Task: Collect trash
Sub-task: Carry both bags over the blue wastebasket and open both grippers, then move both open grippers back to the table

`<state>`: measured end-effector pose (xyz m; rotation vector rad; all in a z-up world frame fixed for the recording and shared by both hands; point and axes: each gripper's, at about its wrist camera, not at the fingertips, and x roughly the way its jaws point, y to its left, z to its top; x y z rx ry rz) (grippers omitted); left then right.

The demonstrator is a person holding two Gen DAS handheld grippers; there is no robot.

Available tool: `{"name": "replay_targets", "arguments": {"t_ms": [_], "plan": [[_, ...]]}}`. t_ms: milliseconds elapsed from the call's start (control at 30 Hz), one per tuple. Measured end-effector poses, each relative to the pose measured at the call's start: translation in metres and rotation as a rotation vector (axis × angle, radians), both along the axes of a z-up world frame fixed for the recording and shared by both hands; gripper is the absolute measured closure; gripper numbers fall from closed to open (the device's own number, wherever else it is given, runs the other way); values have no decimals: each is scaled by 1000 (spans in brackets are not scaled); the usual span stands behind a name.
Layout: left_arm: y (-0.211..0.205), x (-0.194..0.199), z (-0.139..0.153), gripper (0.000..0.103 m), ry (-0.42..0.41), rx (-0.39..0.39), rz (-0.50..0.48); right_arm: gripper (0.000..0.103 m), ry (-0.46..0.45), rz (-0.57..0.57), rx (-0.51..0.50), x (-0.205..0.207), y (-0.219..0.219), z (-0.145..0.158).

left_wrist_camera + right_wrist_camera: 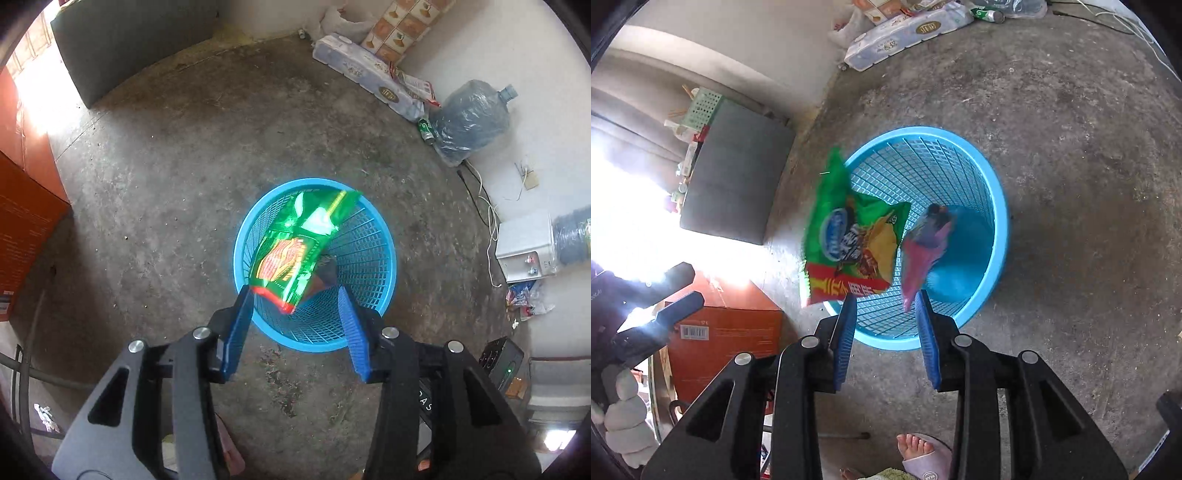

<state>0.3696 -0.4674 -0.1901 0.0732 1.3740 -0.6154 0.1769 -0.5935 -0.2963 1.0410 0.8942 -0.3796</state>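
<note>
Green crinkly snack bag and pink wrapper drop into the round blue plastic mesh basket — left gripper and right gripper both gape, empty; green can by the floor's far edge remains.

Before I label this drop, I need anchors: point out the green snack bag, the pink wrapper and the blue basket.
green snack bag [855, 243]: right wrist view, middle of its printed front.
pink wrapper [923, 254]: right wrist view, its pink middle.
blue basket [1001, 221]: right wrist view, bare right rim.
</note>
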Motion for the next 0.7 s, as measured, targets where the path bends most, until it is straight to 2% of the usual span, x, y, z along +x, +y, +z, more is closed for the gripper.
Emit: {"name": "replay_targets", "arguments": {"t_ms": [100, 233, 367, 467, 600, 700], "plan": [[17, -1, 20, 58, -40, -16, -2, 69, -4, 4, -8, -7, 2, -1], [41, -10, 56, 58, -86, -72, -2, 69, -33, -5, -24, -25, 8, 20], [70, -33, 106, 58, -145, -139, -20, 69, -89, -11, -55, -46, 18, 54], [98, -65, 148, 58, -209, -181, -42, 69, -141, 9, -100, -61, 33, 86], [145, -125, 196, 58, -299, -253, -67, 53, -211, 70, -204, -82, 68, 138], [190, -169, 214, 54, -357, -279, -63, 46, -259, 138, -266, -97, 99, 169]]}}
